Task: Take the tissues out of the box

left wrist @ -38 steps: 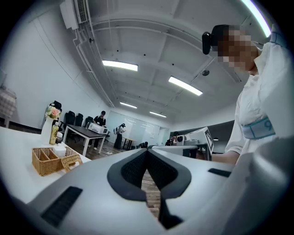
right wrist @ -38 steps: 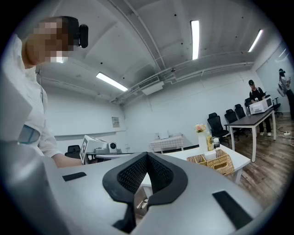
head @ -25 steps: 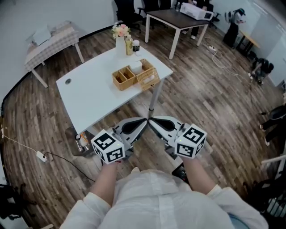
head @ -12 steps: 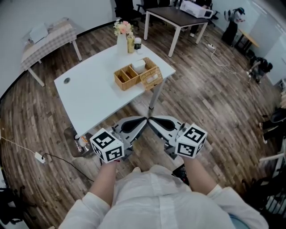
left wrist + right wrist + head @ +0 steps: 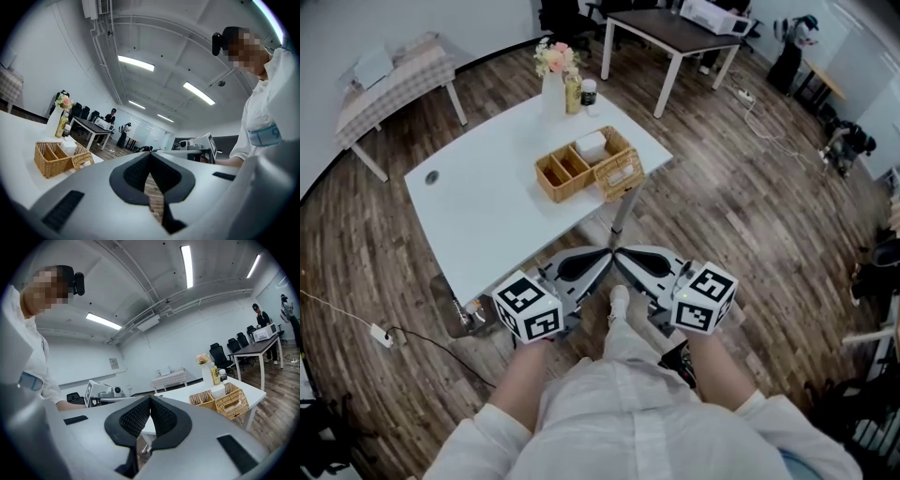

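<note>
Wicker box (image 5: 620, 175) at table (image 5: 487, 211) edge, floor (image 5: 741, 216) open

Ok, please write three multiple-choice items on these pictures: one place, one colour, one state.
1. Where does the wicker basket stand? A on the floor; B on the table with the vase; C on a chair.
2. That table's top is: A white; B black; C green.
3. The left tool is: A wide open; B shut on a tissue; C shut, empty.
Answers: 1 B, the head view shows it on the tabletop; 2 A, the top is plain white; 3 C, its pads meet with nothing between.
</note>
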`<act>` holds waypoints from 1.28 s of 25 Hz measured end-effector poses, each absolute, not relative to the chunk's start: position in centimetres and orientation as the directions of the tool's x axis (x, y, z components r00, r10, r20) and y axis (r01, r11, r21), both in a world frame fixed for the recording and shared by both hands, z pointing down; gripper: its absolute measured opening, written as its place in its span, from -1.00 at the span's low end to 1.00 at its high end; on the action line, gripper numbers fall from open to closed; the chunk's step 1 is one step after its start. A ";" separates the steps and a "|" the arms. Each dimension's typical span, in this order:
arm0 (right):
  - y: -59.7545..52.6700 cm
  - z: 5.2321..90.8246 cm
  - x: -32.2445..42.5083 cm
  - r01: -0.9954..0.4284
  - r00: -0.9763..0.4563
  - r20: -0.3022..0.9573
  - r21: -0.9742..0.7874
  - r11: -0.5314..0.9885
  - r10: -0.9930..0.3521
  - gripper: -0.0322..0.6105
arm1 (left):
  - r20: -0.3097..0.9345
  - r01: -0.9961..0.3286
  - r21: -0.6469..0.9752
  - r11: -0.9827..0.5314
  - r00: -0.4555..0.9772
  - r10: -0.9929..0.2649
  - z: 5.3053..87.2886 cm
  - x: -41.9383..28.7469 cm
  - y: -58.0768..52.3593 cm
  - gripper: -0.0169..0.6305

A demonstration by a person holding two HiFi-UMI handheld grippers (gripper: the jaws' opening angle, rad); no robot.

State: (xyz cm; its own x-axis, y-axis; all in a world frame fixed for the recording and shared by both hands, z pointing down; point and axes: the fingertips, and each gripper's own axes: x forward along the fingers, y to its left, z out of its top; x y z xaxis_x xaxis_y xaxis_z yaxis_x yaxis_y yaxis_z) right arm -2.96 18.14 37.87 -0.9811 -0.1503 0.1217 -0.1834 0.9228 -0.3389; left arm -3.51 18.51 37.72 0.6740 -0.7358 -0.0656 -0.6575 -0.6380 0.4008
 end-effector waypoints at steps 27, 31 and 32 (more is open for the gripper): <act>-6.0 37.7 -5.1 -0.075 -0.994 0.098 -0.377 0.923 -0.040 -0.80 | 0.027 -0.729 0.384 -0.566 0.622 -0.783 37.4 -5.4 -5.5 -0.95; -8.2 37.6 -5.3 -0.047 -0.995 0.102 -0.376 0.926 -0.009 -0.80 | 0.045 -0.739 0.371 -0.562 0.619 -0.784 37.3 -5.6 -7.8 -0.95; -8.6 37.8 -5.5 -0.043 -0.995 0.104 -0.375 0.926 -0.005 -0.80 | 0.051 -0.741 0.367 -0.562 0.619 -0.784 37.5 -5.7 -8.2 -0.95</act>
